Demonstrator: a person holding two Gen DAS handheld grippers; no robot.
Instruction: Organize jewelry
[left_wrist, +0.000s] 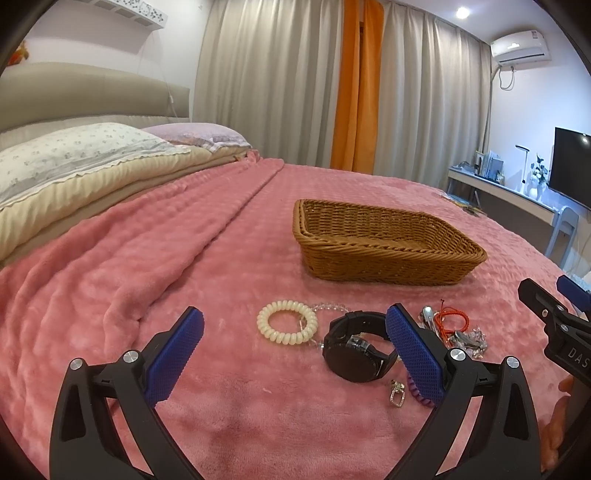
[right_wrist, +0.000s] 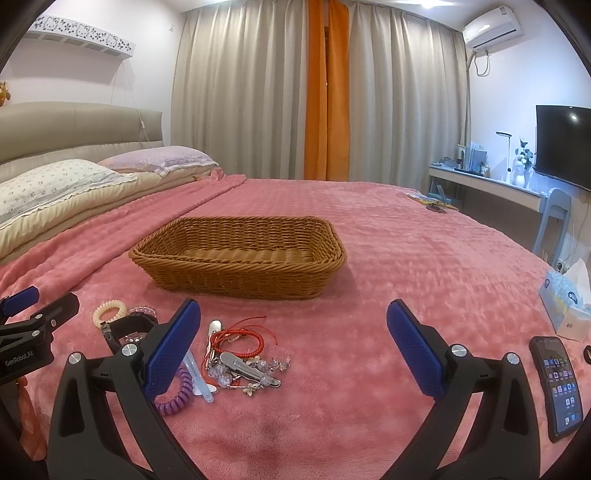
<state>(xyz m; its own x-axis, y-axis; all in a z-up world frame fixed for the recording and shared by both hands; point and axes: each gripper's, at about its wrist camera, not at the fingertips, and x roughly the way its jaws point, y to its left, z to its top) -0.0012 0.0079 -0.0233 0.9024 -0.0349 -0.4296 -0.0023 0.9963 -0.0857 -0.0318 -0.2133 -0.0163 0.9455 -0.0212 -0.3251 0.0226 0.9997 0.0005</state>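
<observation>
A brown wicker basket (left_wrist: 384, 242) (right_wrist: 240, 258) stands empty on the pink blanket. In front of it lie a cream coil bracelet (left_wrist: 287, 327) (right_wrist: 109, 312), a black watch (left_wrist: 356, 350), a clear bead bracelet (left_wrist: 330, 307), a small pendant (left_wrist: 397, 393), a purple coil band (right_wrist: 176, 397), a red cord bracelet (right_wrist: 242, 339) and metal hair clips with crystals (right_wrist: 245, 367). My left gripper (left_wrist: 293, 354) is open above the cream bracelet and watch. My right gripper (right_wrist: 293, 354) is open and empty, just right of the clip pile.
A phone (right_wrist: 557, 387) and a tissue box (right_wrist: 565, 306) lie at the blanket's right edge. Pillows (left_wrist: 74, 158) and the headboard are at far left. A desk with a monitor (right_wrist: 563, 146) and a chair stands beyond the bed at right.
</observation>
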